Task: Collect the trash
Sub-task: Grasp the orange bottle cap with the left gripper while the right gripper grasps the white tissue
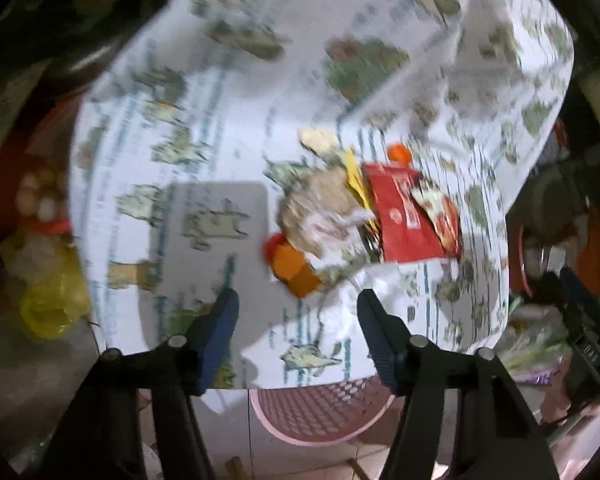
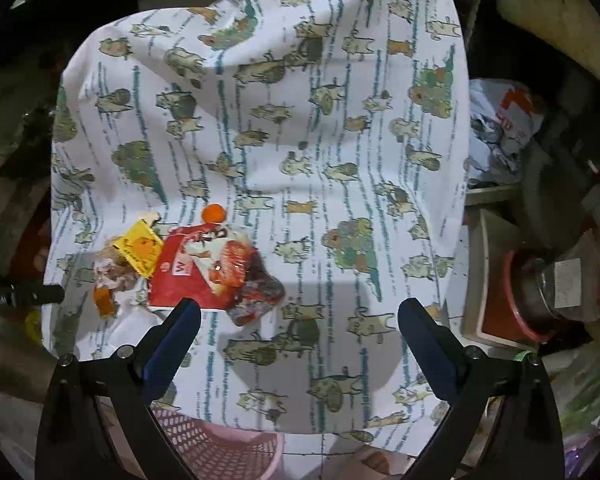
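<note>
A pile of trash lies on a table with a white animal-print cloth (image 2: 260, 120): a red snack wrapper (image 1: 404, 220) (image 2: 188, 276), a yellow packet (image 2: 138, 250), crumpled paper (image 1: 320, 212), an orange cap (image 2: 213, 213) (image 1: 399, 153) and orange pieces (image 1: 294, 270). My left gripper (image 1: 296, 320) is open and empty, just short of the pile; that view is blurred. My right gripper (image 2: 300, 328) is open and empty, with its left finger (image 2: 176, 332) near the red wrapper. The left gripper's tip (image 2: 32, 294) shows at the far left of the right wrist view.
A pink mesh basket (image 1: 320, 412) (image 2: 220, 448) stands on the floor below the table's near edge. Yellow bags (image 1: 48, 300) and red containers are at the left. A red bowl with a jar (image 2: 548, 292) and clutter are at the right.
</note>
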`<state>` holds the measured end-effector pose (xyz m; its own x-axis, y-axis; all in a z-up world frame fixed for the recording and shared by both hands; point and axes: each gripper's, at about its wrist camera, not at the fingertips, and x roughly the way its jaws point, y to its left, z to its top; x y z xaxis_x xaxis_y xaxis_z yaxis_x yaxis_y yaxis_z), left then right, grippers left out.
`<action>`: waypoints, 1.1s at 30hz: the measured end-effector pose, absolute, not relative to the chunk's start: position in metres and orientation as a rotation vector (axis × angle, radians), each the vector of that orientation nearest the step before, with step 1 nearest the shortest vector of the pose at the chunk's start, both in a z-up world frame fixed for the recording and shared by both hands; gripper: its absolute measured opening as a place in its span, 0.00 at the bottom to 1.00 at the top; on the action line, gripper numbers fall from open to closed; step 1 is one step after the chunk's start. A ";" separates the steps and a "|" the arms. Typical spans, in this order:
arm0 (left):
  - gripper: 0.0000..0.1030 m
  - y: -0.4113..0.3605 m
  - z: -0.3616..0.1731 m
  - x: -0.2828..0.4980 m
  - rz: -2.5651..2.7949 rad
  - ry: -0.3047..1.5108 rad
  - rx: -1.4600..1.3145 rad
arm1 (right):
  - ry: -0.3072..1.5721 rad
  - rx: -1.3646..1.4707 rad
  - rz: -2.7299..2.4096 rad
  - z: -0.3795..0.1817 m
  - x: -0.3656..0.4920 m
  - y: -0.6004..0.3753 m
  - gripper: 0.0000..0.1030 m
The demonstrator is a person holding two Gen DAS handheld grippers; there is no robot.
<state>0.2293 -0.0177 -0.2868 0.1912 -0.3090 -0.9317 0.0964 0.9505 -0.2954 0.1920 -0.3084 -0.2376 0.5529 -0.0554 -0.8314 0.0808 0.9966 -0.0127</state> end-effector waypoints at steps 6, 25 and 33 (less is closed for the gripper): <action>0.55 -0.043 -0.309 0.233 -0.286 1.409 -0.098 | 1.004 0.031 -0.098 -0.243 0.192 -0.317 0.97; 0.16 -0.050 -0.331 0.248 -0.134 1.350 -0.066 | 1.000 0.020 -0.090 -0.243 0.192 -0.307 0.97; 0.16 -0.016 -0.288 0.228 -0.137 1.263 -0.104 | 0.977 0.038 0.108 -0.242 0.187 -0.248 0.97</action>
<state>0.2276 -0.0158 -0.2882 0.2965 -0.1605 -0.9415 0.0457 0.9870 -0.1538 0.1874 -0.2484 -0.2424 0.5546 0.1082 -0.8250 -0.0740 0.9940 0.0806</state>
